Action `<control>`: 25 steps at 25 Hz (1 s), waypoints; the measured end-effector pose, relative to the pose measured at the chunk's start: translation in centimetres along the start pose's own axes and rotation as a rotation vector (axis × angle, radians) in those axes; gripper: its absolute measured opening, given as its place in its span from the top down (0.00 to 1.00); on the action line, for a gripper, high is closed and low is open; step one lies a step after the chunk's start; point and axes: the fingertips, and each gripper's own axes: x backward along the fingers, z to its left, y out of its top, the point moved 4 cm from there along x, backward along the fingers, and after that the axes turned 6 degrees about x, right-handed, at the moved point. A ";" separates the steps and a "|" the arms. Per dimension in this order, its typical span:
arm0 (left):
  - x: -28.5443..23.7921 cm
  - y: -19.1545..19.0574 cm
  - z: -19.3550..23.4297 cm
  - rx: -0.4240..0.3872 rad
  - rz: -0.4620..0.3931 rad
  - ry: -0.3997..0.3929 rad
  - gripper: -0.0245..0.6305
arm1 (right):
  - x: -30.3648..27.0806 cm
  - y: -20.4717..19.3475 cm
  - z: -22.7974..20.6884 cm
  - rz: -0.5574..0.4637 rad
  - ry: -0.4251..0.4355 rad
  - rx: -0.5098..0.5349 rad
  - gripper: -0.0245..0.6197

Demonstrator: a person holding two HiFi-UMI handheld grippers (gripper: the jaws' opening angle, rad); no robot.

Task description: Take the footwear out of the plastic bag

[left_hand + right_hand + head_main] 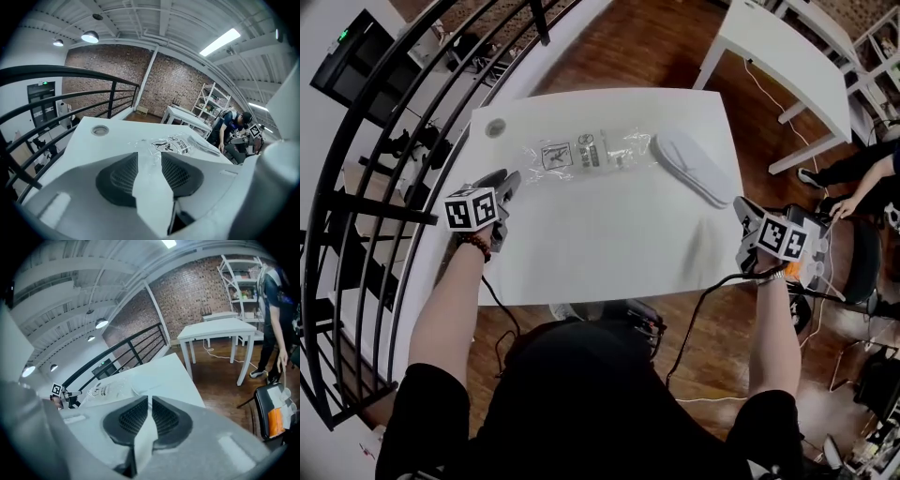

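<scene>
1. A white desk (pixel 600 244) is seen from above. A person stands at its near edge with 1 claw in each hand.
2. The footwear, a white slipper (pixel 692 167), lies flat on the far right part of the desk, outside the plastic bag (pixel 581 155). Its long axis runs diagonally from far-left to near-right.
3. The clear bag lies just left of the slipper and looks flat and likely empty.
4. The left claw (pixel 506 180) is at the desk's left edge, its jaws spread, with nothing between them.
5. The right claw (pixel 742 208) is off the near right corner, its jaws pressed almost together and empty.
6. The slipper lies ahead and left of the right claw, which is the nearer one. The bag is nearer the left claw.
</scene>
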 end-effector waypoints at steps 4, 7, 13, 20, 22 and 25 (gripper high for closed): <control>2.1 -0.6 -1.5 -0.046 -0.030 -0.028 0.74 | 1.5 -0.3 3.4 -0.055 -0.001 0.043 0.97; 3.9 -1.0 -2.6 -0.078 -0.056 -0.053 0.79 | 2.4 -0.8 6.3 -0.086 -0.005 0.100 0.97; 7.5 -2.0 -5.7 -0.170 -0.105 -0.111 0.91 | 4.1 -2.3 13.1 -0.125 -0.033 0.261 0.97; 11.9 -3.2 -12.0 -0.261 -0.146 -0.261 0.93 | 5.6 -4.0 21.8 -0.177 -0.053 0.419 0.97; 13.2 -3.2 -14.1 -0.283 -0.160 -0.309 0.94 | 5.9 -4.2 24.0 -0.193 -0.055 0.459 0.97; 14.6 -3.1 -17.4 -0.307 -0.176 -0.374 0.93 | 6.3 -4.2 26.5 -0.221 -0.055 0.504 0.97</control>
